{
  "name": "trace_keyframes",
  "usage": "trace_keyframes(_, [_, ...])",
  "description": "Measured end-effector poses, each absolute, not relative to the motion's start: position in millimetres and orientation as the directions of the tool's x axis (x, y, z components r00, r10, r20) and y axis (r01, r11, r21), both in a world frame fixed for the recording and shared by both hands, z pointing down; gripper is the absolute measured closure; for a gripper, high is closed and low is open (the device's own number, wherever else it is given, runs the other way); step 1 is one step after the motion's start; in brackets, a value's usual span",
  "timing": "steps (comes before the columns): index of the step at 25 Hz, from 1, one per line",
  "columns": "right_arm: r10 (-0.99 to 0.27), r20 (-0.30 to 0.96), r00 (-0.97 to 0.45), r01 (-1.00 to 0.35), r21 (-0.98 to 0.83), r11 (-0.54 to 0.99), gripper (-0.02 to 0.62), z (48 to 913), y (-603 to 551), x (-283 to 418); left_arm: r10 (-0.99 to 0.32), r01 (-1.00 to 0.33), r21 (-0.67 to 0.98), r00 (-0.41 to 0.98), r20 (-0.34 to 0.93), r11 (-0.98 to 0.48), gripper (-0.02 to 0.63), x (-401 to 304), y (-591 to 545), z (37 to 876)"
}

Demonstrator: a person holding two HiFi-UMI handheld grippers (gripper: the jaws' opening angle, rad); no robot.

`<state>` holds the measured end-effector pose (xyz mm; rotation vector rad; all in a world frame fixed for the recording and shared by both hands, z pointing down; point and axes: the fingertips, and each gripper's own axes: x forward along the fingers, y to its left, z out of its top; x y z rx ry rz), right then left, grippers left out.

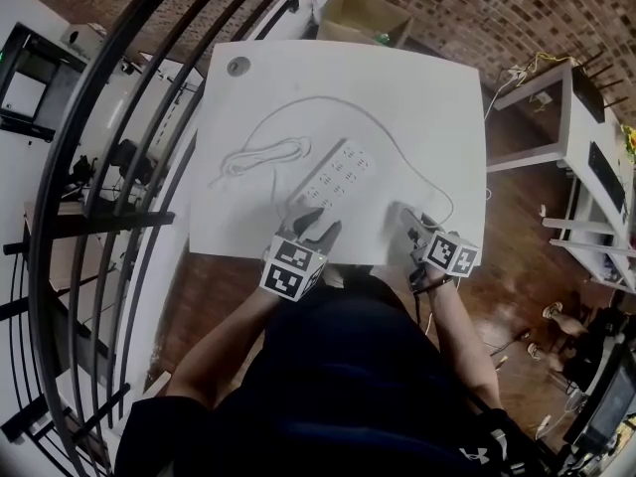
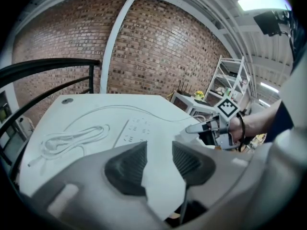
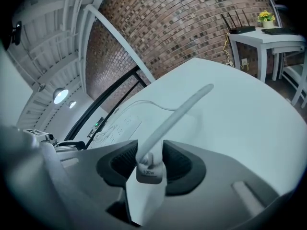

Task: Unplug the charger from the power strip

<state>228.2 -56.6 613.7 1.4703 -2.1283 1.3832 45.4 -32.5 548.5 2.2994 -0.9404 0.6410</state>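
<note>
A white power strip (image 1: 338, 175) lies slantwise in the middle of the white table (image 1: 427, 97); its own cord is coiled to its left (image 1: 263, 155). My left gripper (image 1: 316, 229) hovers at the strip's near end, open, with only bare tabletop between its jaws (image 2: 159, 159); the strip (image 2: 136, 130) lies just ahead of them. My right gripper (image 1: 413, 227) is near the table's front edge, apart from the strip and shut on a white charger block (image 3: 146, 174). The charger's thin cable (image 3: 177, 114) rises from the block and arcs over the table.
A black curved railing (image 1: 119, 167) runs along the table's left side. An open cardboard box (image 1: 363, 16) stands beyond the far edge. A white desk (image 1: 547, 107) is off to the right. A round grommet (image 1: 238, 66) sits in the table's far left corner.
</note>
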Motion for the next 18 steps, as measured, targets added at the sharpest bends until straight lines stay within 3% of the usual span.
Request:
trace_keyframes(3, [-0.623, 0.633, -0.460, -0.836, -0.545, 0.064, 0.429, 614.3, -57.6, 232.6, -0.463, -0.739, 0.318, 0.638, 0.615, -0.594, 0.439, 46.1, -32.0, 549.9])
trace_keyframes(6, [-0.617, 0.667, -0.417, -0.863, -0.504, 0.037, 0.333, 618.6, -55.7, 241.4, -0.465, -0.738, 0.314, 0.638, 0.614, -0.598, 0.439, 46.8, -33.0, 550.2])
trace_keyframes(10, [-0.602, 0.711, -0.364, -0.883, -0.470, -0.021, 0.270, 625.8, -48.5, 255.6, -0.462, -0.735, 0.316, 0.640, 0.613, -0.599, 0.439, 47.5, -34.2, 550.2])
trace_keyframes(18, [-0.596, 0.766, -0.242, -0.895, -0.413, -0.167, 0.232, 620.6, -32.7, 295.8, -0.461, -0.727, 0.321, 0.651, 0.604, -0.607, 0.439, 48.3, -36.7, 547.7])
